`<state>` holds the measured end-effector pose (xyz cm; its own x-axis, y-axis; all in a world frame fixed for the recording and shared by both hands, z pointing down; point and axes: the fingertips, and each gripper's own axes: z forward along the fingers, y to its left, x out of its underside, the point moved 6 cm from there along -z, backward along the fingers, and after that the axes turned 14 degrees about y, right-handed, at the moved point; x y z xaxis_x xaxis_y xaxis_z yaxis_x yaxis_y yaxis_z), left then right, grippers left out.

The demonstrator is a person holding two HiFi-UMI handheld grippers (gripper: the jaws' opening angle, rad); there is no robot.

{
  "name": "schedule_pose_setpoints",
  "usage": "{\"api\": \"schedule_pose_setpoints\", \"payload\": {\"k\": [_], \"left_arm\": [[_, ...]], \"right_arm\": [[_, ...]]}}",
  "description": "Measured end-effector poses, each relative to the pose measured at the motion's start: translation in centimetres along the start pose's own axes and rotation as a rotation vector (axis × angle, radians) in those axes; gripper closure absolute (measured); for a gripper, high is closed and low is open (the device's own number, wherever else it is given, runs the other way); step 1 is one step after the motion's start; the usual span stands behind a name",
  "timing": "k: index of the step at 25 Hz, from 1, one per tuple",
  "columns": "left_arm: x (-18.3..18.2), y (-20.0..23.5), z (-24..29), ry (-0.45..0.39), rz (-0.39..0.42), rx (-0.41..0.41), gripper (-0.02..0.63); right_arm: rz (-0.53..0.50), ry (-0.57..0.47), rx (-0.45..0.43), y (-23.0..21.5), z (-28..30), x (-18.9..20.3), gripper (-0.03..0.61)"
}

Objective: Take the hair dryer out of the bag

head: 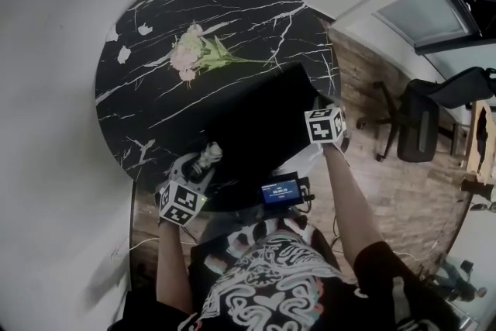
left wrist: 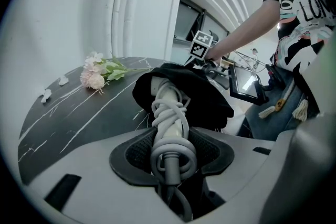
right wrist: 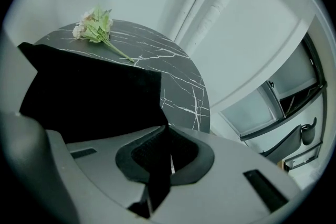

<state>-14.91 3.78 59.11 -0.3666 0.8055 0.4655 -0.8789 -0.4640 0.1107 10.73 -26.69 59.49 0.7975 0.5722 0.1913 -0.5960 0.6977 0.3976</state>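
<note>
Centre frame, the left gripper (left wrist: pixel 169 150) clamps the pale grey, cord-wrapped hair dryer (left wrist: pixel 168 110) poking from the black bag (left wrist: pixel 207 97); the right gripper (right wrist: pixel 164 157) pinches the bag's fabric.

At lower centre, the left tongs (left wrist: pixel 170 152) clamped the cord-wrapped handle of the hair dryer (left wrist: pixel 169 107), whose upper end sat inside the black bag (left wrist: pixel 202 92) at mid-frame. Pink flowers (left wrist: pixel 97 73) lay on the dark marbled surface (left wrist: pixel 79 113) at upper left.
</note>
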Motion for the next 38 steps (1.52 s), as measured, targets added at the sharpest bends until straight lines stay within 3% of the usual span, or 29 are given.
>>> {"api": "schedule_pose_setpoints", "payload": {"k": [38], "left_arm": [[1.2, 0.3, -1.2, 0.034, 0.022, -0.003, 0.42]], "right_arm": [[-0.035, 0.013, 0.065, -3.2, 0.9, 0.3, 0.552]]}}
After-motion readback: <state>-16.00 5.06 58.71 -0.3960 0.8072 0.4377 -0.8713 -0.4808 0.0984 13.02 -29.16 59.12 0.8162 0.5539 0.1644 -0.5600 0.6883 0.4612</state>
